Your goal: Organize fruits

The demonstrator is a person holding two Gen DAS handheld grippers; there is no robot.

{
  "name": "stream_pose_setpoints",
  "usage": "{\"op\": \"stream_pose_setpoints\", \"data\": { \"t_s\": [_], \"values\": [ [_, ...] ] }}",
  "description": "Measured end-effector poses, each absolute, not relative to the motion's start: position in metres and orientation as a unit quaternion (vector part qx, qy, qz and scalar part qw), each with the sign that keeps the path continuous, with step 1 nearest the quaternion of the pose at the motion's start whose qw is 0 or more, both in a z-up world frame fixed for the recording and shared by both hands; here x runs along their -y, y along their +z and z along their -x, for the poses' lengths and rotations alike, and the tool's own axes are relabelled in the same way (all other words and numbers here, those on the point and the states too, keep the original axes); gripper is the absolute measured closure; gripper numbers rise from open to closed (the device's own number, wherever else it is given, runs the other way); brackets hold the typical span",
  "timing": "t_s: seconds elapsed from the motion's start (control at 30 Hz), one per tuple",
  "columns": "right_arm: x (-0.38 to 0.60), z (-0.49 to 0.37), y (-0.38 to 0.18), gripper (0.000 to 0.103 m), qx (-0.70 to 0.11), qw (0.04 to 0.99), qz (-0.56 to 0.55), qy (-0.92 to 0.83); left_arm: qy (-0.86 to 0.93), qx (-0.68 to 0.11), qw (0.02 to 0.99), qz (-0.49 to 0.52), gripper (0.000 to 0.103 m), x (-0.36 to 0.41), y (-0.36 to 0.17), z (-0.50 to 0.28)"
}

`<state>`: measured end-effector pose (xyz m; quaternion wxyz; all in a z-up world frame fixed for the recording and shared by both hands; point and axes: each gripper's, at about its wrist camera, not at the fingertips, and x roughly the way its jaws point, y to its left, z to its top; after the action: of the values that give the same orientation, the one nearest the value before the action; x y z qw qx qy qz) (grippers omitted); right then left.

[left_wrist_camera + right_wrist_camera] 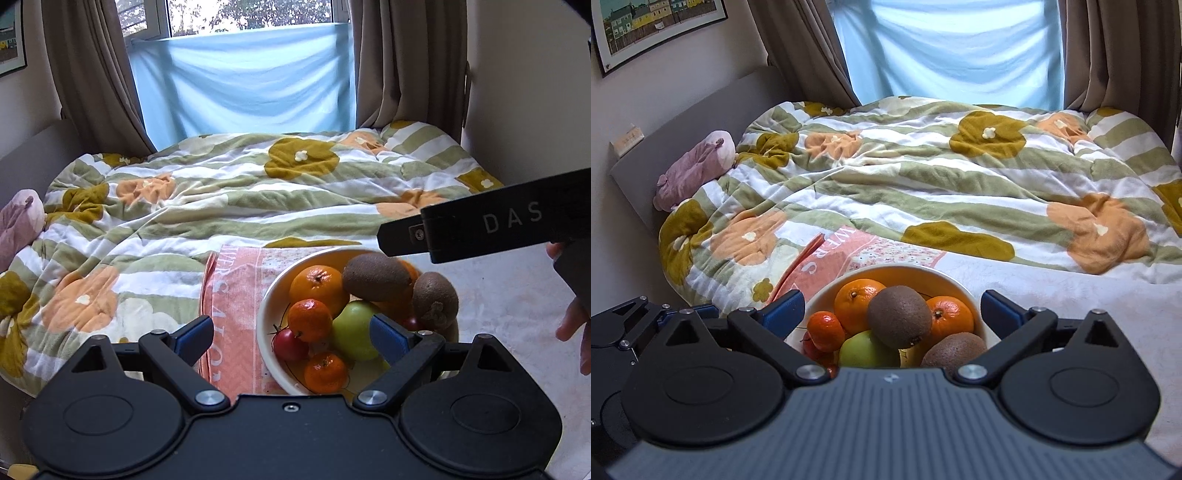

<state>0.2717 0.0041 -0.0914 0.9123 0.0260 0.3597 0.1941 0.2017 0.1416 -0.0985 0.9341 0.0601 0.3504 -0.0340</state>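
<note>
Fruits are being held in a white bowl [263, 325] that is standing on a pink towel [232, 295] spread over the near part of a bed [221, 192]. Two kiwis are being carried on top of the heap: one kiwi [375, 277] is lying across the middle, and a second kiwi [436, 301] is leaning at the bowl's right side. A large orange [319, 288] is sitting at the back, a mandarin [309, 319] is resting in front of it, and another mandarin [325, 371] is lying at the near rim. A green apple [351, 332] is being pressed among them, and a small red fruit [290, 343] is lying at the left inner wall.

The left gripper [291, 338] is being held spread wide, with nothing being pinched; in its own view the right pad is overlapping the apple, but contact cannot be told. The right gripper [892, 314] is likewise being held fully spread, its pads flanking the bowl on either side, apart from the fruit, with nothing gripped. In the left view the right gripper's black body [498, 225] is being seen above the bowl's right edge, and a hand [576, 325] is showing beneath it.

A flowered quilt [923, 177] is covering the rest of the bed.
</note>
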Motion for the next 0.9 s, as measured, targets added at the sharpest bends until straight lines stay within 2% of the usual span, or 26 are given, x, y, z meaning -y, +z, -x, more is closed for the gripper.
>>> {"op": "stream_pose_setpoints", "data": {
  "t_s": [0.23, 0.37, 0.47, 0.9],
  "values": [
    [0.036, -0.209, -0.044, 0.0, -0.334, 0.925, -0.014, 0.181, -0.023, -0.314, 0.947, -0.058, 0.009, -0.111, -0.059, -0.157],
    [0.065, -0.169, -0.019, 0.0, -0.321, 0.933, -0.023, 0.159, -0.039, -0.305, 0.951, -0.033, 0.002, -0.093, -0.036, -0.128],
    [0.087, -0.141, -0.005, 0.0, -0.316, 0.938, -0.028, 0.141, -0.037, -0.293, 0.955, -0.038, 0.001, -0.077, -0.022, -0.107],
    [0.156, -0.039, 0.008, 0.0, -0.312, 0.95, -0.001, 0.033, 0.002, -0.263, 0.964, -0.04, 0.0, -0.044, 0.017, -0.031]
  ]
}}
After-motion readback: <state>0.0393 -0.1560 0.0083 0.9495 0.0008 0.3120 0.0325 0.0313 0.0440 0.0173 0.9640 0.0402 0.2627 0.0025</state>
